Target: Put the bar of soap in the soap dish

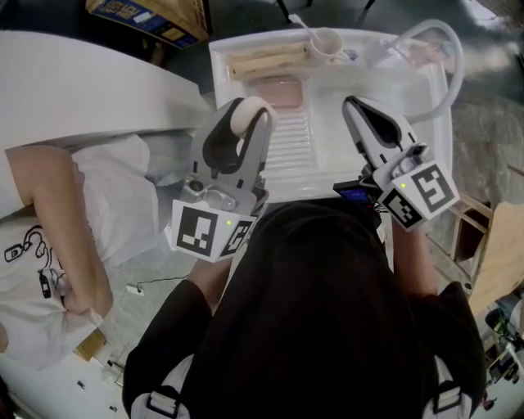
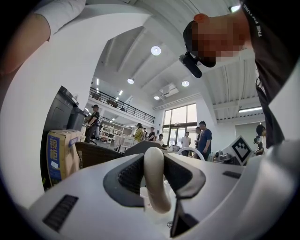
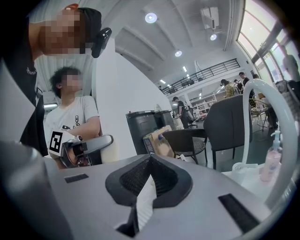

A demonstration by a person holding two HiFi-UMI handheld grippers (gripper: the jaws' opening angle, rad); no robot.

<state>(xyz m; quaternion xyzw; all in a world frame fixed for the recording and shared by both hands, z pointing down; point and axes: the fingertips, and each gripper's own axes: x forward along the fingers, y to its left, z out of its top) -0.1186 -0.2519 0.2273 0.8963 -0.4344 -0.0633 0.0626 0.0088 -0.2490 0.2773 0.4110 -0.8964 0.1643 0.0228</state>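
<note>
A cream bar of soap is held on edge, pinched between the jaws of my left gripper, which is raised above the sink's ribbed washboard. Just beyond it, the pink soap dish lies on the white sink unit. My right gripper is held to the right over the basin, its jaws pressed together with nothing between them. Both grippers point up and away, so neither gripper view shows the dish.
A wooden brush and a cup with a toothbrush sit at the sink's back. A white curved faucet hose arches at the right. A seated person in a white shirt is close on the left. A cardboard box stands beyond.
</note>
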